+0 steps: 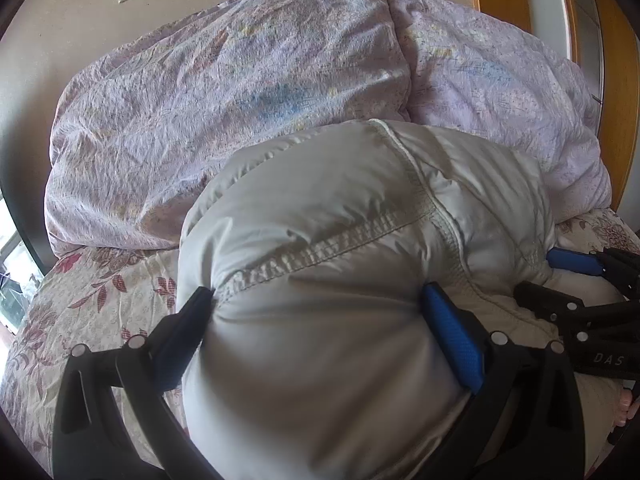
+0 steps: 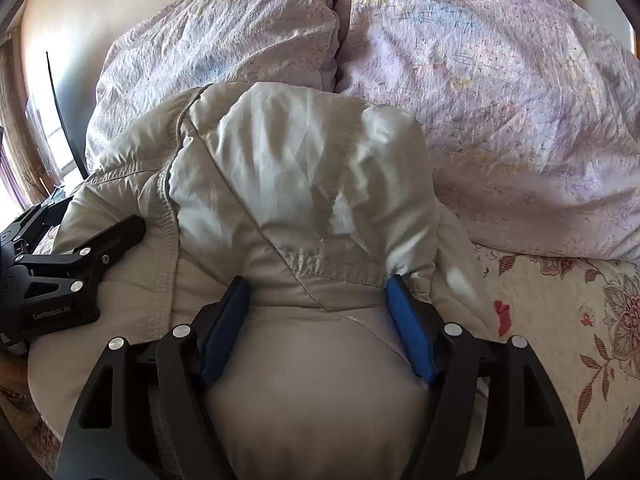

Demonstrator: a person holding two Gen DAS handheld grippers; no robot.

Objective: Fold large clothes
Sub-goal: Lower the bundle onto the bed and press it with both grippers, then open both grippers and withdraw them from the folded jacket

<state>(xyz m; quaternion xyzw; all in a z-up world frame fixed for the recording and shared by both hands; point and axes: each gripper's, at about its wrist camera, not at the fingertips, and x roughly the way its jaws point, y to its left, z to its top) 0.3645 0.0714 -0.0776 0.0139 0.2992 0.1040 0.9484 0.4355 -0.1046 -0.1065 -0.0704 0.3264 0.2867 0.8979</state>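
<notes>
Ahead of both my grippers a heaped lilac duvet (image 1: 240, 92) fills the far side of the bed, blocking the way forward. Bare floral bedsheet (image 1: 92, 300) lies open left of my left gripper (image 1: 316, 320) and right of my right gripper (image 2: 316, 300). The puffy pale-grey jacket (image 1: 328, 240) bulges between each gripper's spread fingers, clamped in both, bunched on the bed.
</notes>
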